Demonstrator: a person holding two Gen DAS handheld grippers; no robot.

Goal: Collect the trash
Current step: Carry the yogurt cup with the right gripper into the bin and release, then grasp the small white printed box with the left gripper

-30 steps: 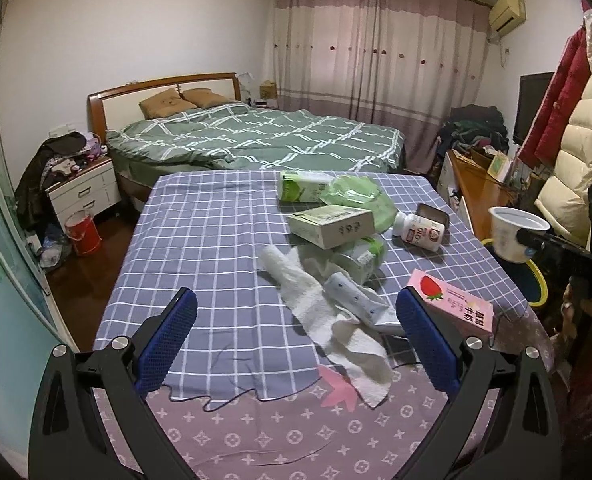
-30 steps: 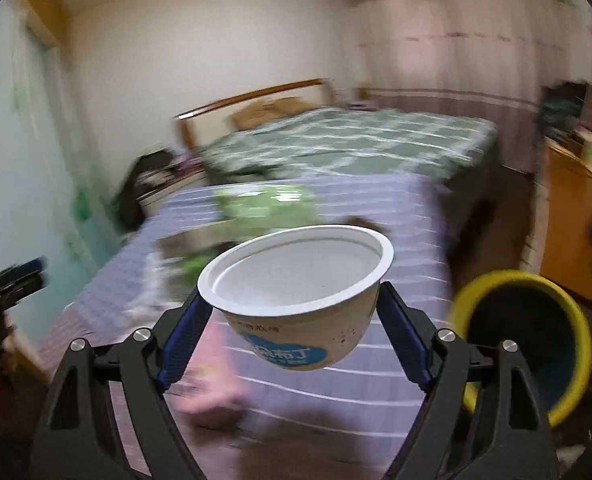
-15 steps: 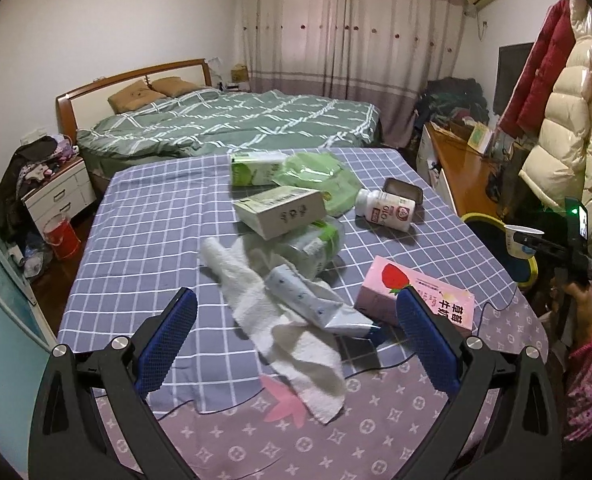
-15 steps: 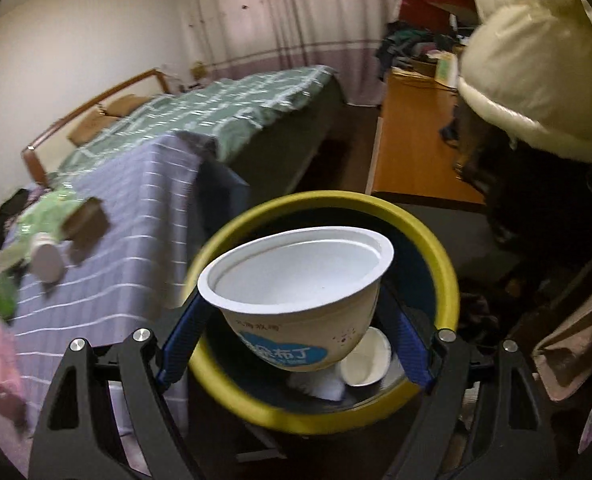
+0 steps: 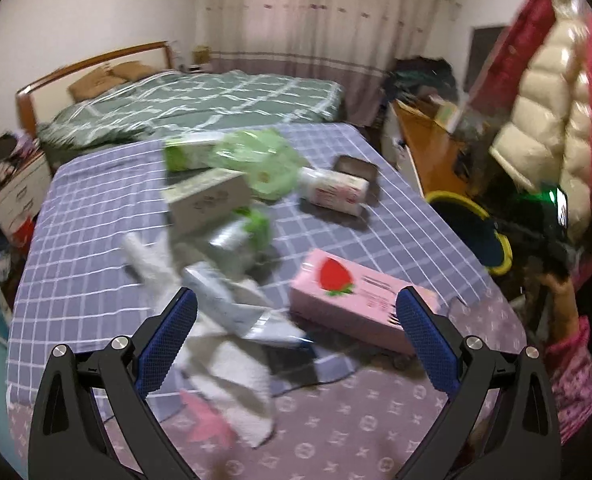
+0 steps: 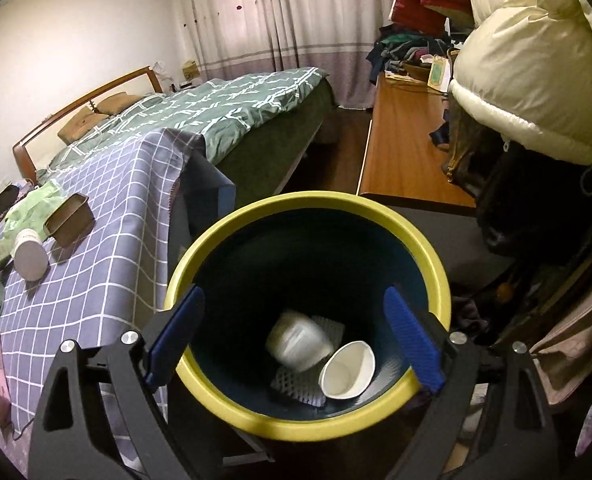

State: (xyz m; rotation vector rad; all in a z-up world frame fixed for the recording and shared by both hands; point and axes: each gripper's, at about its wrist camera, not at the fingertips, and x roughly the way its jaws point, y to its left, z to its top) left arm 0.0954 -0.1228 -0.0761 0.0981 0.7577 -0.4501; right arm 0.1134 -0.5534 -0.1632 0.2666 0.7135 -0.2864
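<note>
My right gripper is open and empty above a yellow-rimmed dark bin. A white plastic cup, blurred, lies inside the bin beside another white cup and white foam netting. My left gripper is open and empty above the table's near part. Under it lie a white towel and a crumpled wrapper. A pink strawberry milk carton lies near the right finger. Farther back are a white bottle, a beige box, green packaging and a dark tin.
The table has a purple checked cloth. The bin stands off its right edge. A green bed lies behind. A wooden desk and hanging puffy coats are to the right. A person's hand holds the other gripper.
My right gripper has opened and dropped the white cup into the bin. My left gripper has moved nearer the trash on the table, toward the pink carton.
</note>
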